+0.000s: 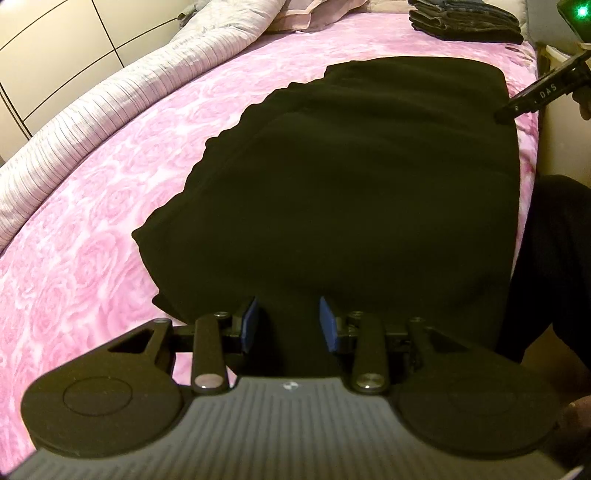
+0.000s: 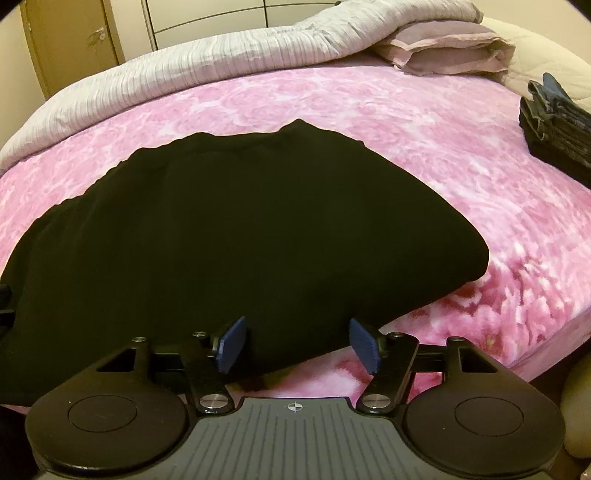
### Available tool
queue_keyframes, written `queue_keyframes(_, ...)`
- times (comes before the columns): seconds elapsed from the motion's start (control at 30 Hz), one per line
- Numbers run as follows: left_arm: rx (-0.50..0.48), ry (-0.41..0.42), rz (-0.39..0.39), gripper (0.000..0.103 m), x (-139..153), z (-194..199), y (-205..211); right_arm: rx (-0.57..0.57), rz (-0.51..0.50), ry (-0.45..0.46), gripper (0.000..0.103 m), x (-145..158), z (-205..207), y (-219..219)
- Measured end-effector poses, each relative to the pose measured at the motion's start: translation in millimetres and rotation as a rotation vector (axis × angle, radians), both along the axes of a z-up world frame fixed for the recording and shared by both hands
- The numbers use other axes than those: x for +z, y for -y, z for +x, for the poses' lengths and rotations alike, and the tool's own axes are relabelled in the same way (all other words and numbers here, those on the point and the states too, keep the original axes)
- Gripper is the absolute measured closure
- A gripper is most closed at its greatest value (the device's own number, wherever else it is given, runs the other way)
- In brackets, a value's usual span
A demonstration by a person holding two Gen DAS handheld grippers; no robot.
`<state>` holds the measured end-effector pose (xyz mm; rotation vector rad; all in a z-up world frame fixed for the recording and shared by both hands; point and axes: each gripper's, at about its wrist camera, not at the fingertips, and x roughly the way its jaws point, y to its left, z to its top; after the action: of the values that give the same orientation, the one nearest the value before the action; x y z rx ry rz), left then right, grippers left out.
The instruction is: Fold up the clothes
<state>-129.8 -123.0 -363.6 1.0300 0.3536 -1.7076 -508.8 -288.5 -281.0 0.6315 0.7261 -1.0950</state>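
A black garment point(image 1: 351, 192) lies flat, partly folded, on the pink rose-patterned bedspread point(image 1: 92, 258). In the left wrist view my left gripper point(image 1: 290, 325) is open at the garment's near end, its blue pads point(image 1: 250, 325) standing on either side of the cloth. The right gripper point(image 1: 532, 96) shows at the far right edge of the garment. In the right wrist view my right gripper point(image 2: 298, 345) is open over the near edge of the black garment point(image 2: 221, 229), with cloth lying between its blue pads point(image 2: 231, 345). Neither gripper holds the fabric.
A stack of folded dark clothes point(image 1: 465, 20) point(image 2: 554, 125) sits near the head of the bed. A rolled grey quilt point(image 1: 92, 122) point(image 2: 221, 55) runs along the far side, with pillows point(image 2: 443, 48) beside it. A person's dark trouser leg point(image 1: 554, 258) stands at the bed edge.
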Motion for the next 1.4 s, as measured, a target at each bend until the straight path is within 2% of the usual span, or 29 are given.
queue_keyframes(0.2,-0.018,0.0,-0.01,0.071,2,2,-1,0.005,-0.011,-0.039,0.036,2,6,-3)
queue_keyframes(0.33,-0.089,0.115,-0.075,0.069,15,9,-10,0.067,-0.12,-0.127,0.036,24,28,-27)
queue_keyframes(0.4,-0.132,0.186,-0.104,0.068,22,21,-15,0.166,-0.178,-0.147,0.036,41,48,-49)
queue_keyframes(0.5,-0.203,0.285,-0.126,0.059,27,46,-19,0.357,-0.234,-0.141,0.035,59,87,-85)
queue_keyframes(0.63,-0.371,0.433,-0.175,0.054,16,68,-23,0.586,-0.257,-0.123,0.034,66,144,-128)
queue_keyframes(0.73,-0.512,0.517,-0.231,0.046,3,74,-23,0.722,-0.242,-0.139,0.032,59,184,-154)
queue_keyframes(0.8,-0.595,0.556,-0.259,0.044,-9,74,-21,0.795,-0.254,-0.164,0.03,49,205,-172)
queue_keyframes(0.93,-0.716,0.607,-0.272,0.044,-36,77,-16,0.948,-0.363,-0.286,0.03,21,234,-210)
queue_keyframes(1.03,-0.763,0.611,-0.277,0.044,-50,84,-13,1.053,-0.455,-0.42,0.03,-5,248,-226)
queue_keyframes(1.1,-0.764,0.587,-0.293,0.039,-52,88,-12,1.111,-0.52,-0.504,0.03,-24,254,-232)
queue_keyframes(1.2,-0.787,0.599,-0.305,0.038,-52,85,-9,1.172,-0.615,-0.563,0.031,-44,257,-235)
queue_keyframes(1.23,-0.796,0.604,-0.309,0.037,-52,84,-8,1.189,-0.637,-0.576,0.034,-48,258,-233)
queue_keyframes(1.3,-0.814,0.616,-0.316,0.036,-53,81,-6,1.221,-0.675,-0.597,0.073,-56,258,-229)
queue_keyframes(1.4,-0.841,0.634,-0.327,0.035,-53,77,-3,1.213,-0.659,-0.545,0.082,-48,257,-219)
